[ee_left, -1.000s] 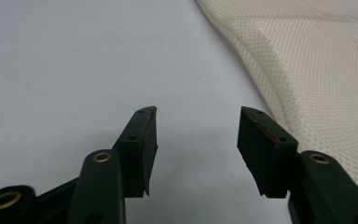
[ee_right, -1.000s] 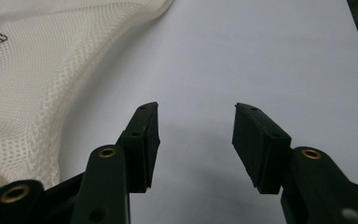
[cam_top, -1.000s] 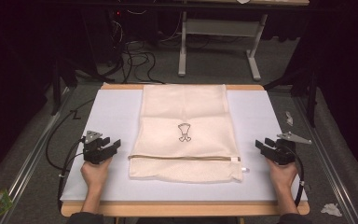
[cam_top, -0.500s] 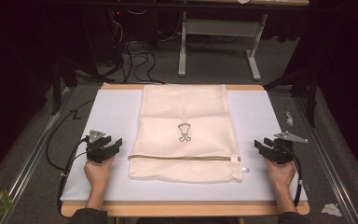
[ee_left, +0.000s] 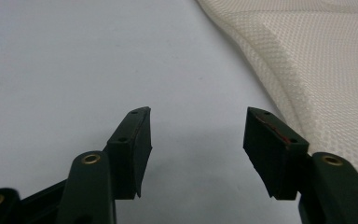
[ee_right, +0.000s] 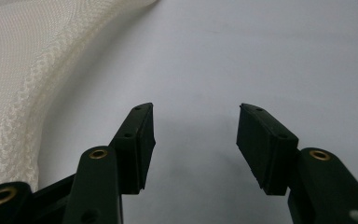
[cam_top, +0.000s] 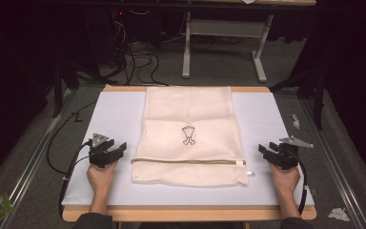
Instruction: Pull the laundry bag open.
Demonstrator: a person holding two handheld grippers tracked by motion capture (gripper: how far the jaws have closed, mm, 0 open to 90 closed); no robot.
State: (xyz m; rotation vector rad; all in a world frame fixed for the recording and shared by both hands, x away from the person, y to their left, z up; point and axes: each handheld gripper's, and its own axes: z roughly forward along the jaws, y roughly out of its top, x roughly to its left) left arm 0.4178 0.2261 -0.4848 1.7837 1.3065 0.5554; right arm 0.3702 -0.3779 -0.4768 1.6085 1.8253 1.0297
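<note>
A cream mesh bag (cam_top: 189,136) is lying flat in the middle of the white surface (cam_top: 119,109). The bag is the landmark here. It is showing a small dark drawing (cam_top: 188,135) near its middle and a zipper line (cam_top: 186,161) running across its near part, with a little white pull (cam_top: 249,173) sticking out at the bag's right near corner.

The left hand-held gripper (cam_top: 119,148) is resting on the surface just to the left of the bag, beside the zipper end. Its jaws are standing apart and have just been opening, and nothing is sitting between them. In the left gripper view, the left hand-held gripper (ee_left: 196,135) is pointing along bare white surface, with the bag's netted edge (ee_left: 307,70) lying close to the right jaw but not touching it.

The right hand-held gripper (cam_top: 263,151) is resting on the surface to the right of the bag, a little away from the pull. Its jaws are also standing apart and have just been opening, with nothing between them. In the right gripper view, the right hand-held gripper (ee_right: 195,133) is facing bare surface, and the bag's edge (ee_right: 37,88) is curving past the left jaw.

A person's hand is holding each one from the near side of the bag.
</note>
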